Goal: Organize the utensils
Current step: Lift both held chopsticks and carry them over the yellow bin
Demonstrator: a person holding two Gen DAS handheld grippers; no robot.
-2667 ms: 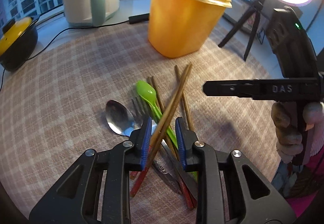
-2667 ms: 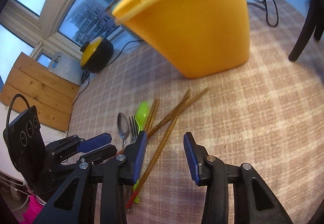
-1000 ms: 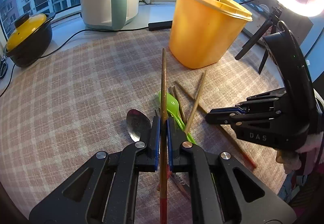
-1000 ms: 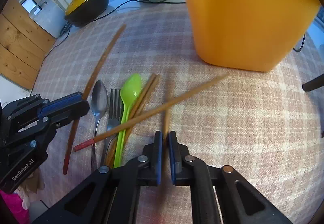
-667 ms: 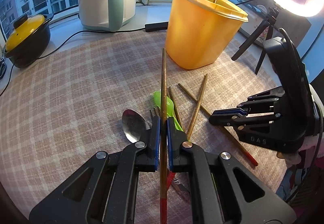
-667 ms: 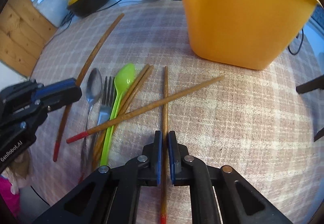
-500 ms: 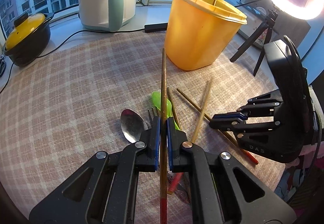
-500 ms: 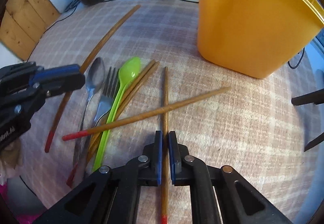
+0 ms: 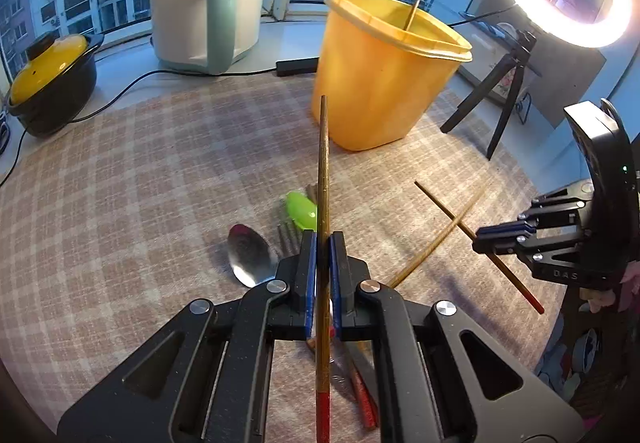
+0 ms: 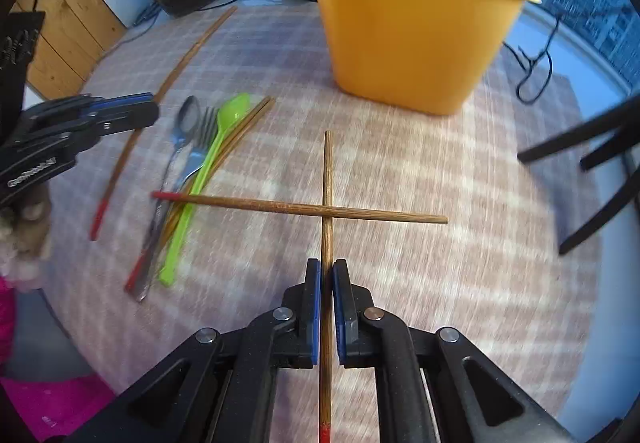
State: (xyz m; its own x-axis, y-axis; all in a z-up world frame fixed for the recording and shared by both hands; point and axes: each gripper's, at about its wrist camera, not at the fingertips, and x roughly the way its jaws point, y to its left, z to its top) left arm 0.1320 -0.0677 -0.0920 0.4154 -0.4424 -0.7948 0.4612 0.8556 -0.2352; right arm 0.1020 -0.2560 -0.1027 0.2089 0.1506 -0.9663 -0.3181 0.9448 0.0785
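My left gripper [image 9: 323, 243] is shut on a wooden chopstick [image 9: 323, 171] held above the table, tip pointing toward the yellow tub [image 9: 384, 83]. My right gripper [image 10: 327, 271] is shut on another chopstick [image 10: 328, 183], lifted and pointing at the tub [image 10: 416, 23]. A third chopstick [image 10: 296, 207] lies crosswise beneath it. A metal spoon [image 9: 250, 257], a fork [image 10: 202, 131], a green plastic spoon [image 10: 208, 163] and two more chopsticks [image 10: 244, 131] lie together on the checked cloth. One chopstick [image 9: 414, 9] stands inside the tub.
A white and mint cooker [image 9: 208, 19] and a black pot with yellow lid [image 9: 50, 79] stand at the back by the window. A ring light on a tripod [image 9: 508, 83] stands at the right. A cable [image 10: 532, 63] runs past the tub.
Both grippers closed on a chopstick each and lifted them. My right gripper has drawn back to the right with its chopstick; the loose chopstick has swung crosswise.
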